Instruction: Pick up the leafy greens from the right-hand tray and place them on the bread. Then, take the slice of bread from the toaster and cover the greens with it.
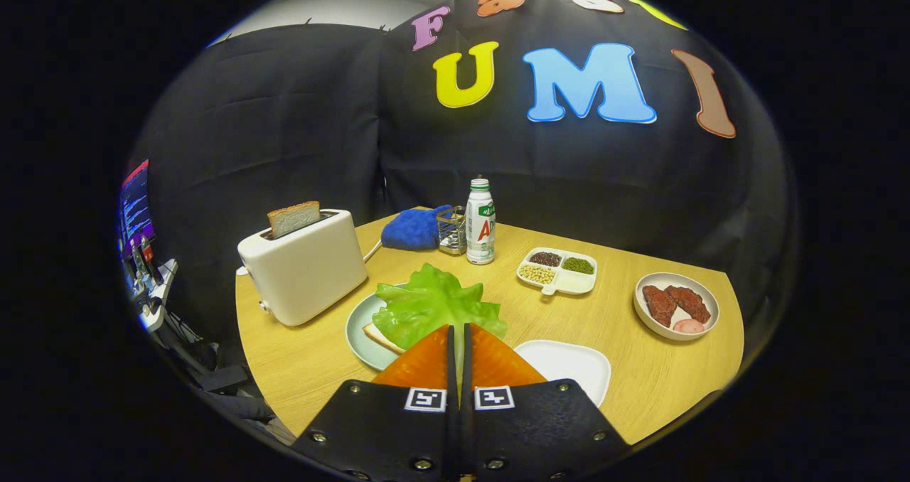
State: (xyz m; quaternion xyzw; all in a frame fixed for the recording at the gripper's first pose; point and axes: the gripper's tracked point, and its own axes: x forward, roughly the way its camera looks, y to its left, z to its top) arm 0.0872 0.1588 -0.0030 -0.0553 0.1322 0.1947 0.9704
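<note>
A leafy green lettuce leaf lies spread over a slice of bread on a pale green plate. My gripper is shut on the near edge of the leaf, and a strip of green shows in the thin gap between the fingers. Only a corner of the bread peeks out from under the leaf. To the left, beyond the plate, stands a white toaster with a browned slice of bread sticking up from its slot.
A white tray lies just right of the fingers. Farther back are a divided dish of beans, a bowl of meat, a bottle, a small wire basket and a blue cloth. The table edge runs left of the toaster.
</note>
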